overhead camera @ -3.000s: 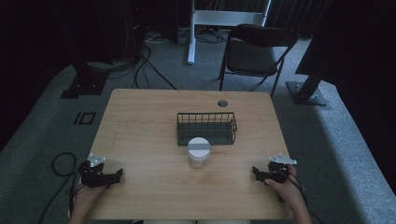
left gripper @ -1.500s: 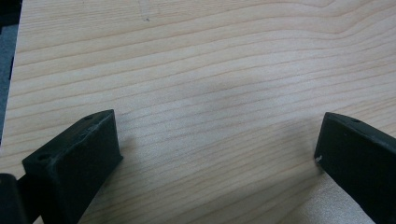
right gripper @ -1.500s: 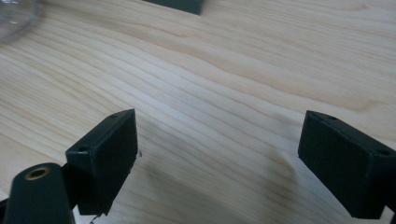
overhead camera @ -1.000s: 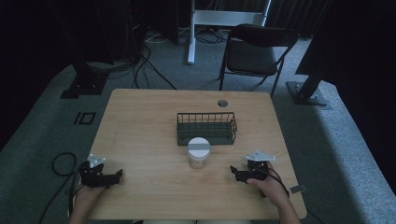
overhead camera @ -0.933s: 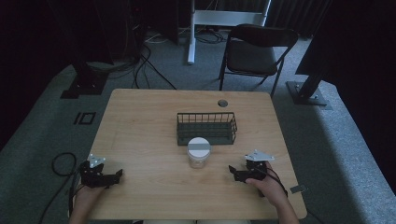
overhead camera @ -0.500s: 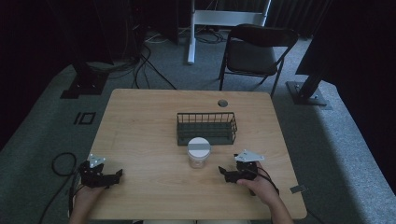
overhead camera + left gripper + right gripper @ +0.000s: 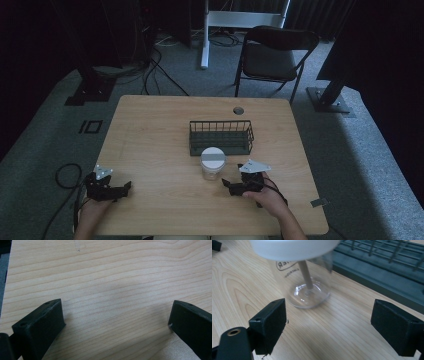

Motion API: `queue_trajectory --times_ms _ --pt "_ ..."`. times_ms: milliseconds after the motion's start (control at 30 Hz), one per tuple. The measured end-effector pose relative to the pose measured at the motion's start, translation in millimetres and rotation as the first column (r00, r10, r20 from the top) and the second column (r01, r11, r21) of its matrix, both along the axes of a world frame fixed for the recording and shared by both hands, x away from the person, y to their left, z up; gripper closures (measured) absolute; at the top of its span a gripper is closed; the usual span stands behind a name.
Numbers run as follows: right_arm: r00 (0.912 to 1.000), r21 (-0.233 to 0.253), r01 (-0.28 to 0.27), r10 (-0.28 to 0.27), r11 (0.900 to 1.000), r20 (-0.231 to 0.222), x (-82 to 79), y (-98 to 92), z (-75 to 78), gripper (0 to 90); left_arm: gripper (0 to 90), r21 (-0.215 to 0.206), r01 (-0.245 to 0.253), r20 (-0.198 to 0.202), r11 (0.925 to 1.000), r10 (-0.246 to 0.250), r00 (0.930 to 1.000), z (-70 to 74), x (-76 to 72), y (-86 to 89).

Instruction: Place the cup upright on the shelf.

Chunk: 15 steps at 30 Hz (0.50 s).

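Observation:
A clear plastic jar (image 7: 213, 163) with a white lid (image 7: 294, 247) stands upright on the wooden table (image 7: 150, 130), just in front of a dark wire basket (image 7: 221, 137). My right gripper (image 7: 231, 184) is open, low over the table, a short way to the jar's right and front; in the right gripper view the jar (image 7: 304, 282) sits just beyond the jaws, apart from them. My left gripper (image 7: 121, 188) rests near the table's front left corner, open, with bare wood (image 7: 112, 290) between its jaws.
The basket (image 7: 384, 262) lies right behind the jar. A round cable hole (image 7: 238, 110) sits near the table's far edge. A folding chair (image 7: 272, 55) stands beyond the table, with cables and stand bases on the floor around.
My right gripper has moved left from the table's right side toward the jar, ending close beside it. The left gripper, jar and basket have stayed put.

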State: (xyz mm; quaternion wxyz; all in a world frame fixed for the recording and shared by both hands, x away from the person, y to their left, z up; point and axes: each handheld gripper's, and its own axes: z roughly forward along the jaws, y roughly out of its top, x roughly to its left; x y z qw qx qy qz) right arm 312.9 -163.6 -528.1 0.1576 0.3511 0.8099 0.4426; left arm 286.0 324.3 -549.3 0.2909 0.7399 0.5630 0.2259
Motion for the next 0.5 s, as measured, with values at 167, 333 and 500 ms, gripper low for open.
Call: queue_trajectory --times_ms 167,333,500 --pt "0.9997 -0.003 -0.022 0.022 1.0 0.005 0.0 10.8 -2.0 12.9 0.2 0.0 0.002 0.0 1.0 -0.002 1.0 0.0 -0.1 -0.3" --pt "0.9995 0.008 -0.028 0.028 1.0 0.015 0.4 18.1 -4.1 12.8 0.2 0.0 0.003 0.0 1.0 -0.003 1.0 0.0 -0.1 -0.2" --pt "0.999 0.024 -0.035 0.034 0.999 0.029 2.4 25.4 -3.1 12.8 0.2 -0.001 0.003 0.001 1.0 -0.003 1.0 0.0 -0.1 -0.3"
